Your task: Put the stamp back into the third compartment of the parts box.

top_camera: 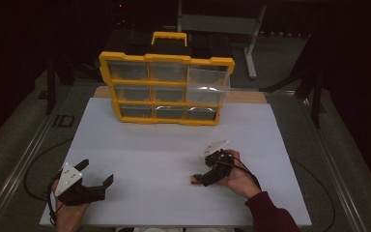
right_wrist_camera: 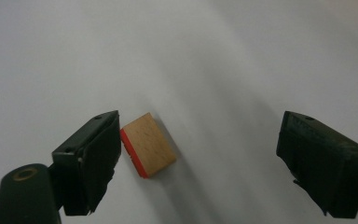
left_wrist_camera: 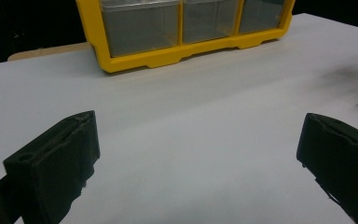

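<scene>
Down near the right of the white tabletop, held the right gripper low over a small wooden block with a red edge, jaws spread wide apart and clamped on nothing. Lay flat on the white surface, that block, its pale wood face up and its red side turned toward the gripper's one jaw, just beside that jaw's inner face or perhaps touching it; could not tell which. Stood well apart from the block's other side, the opposite jaw. Seen from the high view as a small reddish sliver at the near right of the table, just left of the right gripper and of the hand in a dark red sleeve. Rested at the near left corner, the left gripper, held in the other hand, jaws likewise wide apart with bare table between them. Pointed toward the far side, where stood upright a yellow-framed plastic organiser with clear drawers and a yellow handle, at the far edge of the table, well apart from both grippers. Stuck out farther than its neighbours, the organiser's top right drawer.
</scene>
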`<state>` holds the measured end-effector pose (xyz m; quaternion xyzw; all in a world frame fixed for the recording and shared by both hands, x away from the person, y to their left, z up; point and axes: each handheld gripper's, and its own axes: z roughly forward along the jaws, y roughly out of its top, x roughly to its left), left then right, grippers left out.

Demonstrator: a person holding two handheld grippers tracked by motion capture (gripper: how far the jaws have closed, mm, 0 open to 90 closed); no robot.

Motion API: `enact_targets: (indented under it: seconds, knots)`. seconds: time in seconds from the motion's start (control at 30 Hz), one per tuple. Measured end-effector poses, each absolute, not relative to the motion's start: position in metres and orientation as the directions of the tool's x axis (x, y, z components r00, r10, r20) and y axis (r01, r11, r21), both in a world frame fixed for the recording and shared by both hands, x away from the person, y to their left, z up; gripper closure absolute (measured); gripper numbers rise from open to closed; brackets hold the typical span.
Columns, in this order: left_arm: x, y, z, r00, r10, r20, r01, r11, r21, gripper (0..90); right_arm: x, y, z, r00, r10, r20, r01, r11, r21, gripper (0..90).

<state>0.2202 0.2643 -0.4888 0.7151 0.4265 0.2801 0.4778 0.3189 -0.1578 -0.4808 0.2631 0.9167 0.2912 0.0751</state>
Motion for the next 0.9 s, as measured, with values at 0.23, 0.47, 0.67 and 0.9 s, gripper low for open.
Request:
enact_targets:
  seconds: [0.23,0.47,0.67,0.9]
  knots:
    - [0.22,0.265,-0.489,0.479,0.878,-0.008,0.342,-0.178,0.923,0.0,0.315,-0.149,-0.488,-0.877,0.481,-0.001,0.406,0.74,0.537,25.7]
    - [0.22,0.264,-0.489,0.481,0.877,-0.006,0.343,-0.182,0.922,0.0,0.312,-0.144,-0.497,-0.908,0.419,0.029,0.375,0.778,0.504,47.7]
    - [0.221,0.262,-0.49,0.486,0.874,-0.004,0.345,-0.187,0.92,0.0,0.311,-0.145,-0.499,-0.92,0.387,0.064,0.363,0.777,0.514,58.9]
    - [0.22,0.262,-0.49,0.483,0.875,-0.005,0.343,-0.184,0.921,0.0,0.309,-0.144,-0.501,-0.925,0.377,0.037,0.344,0.796,0.498,59.2]
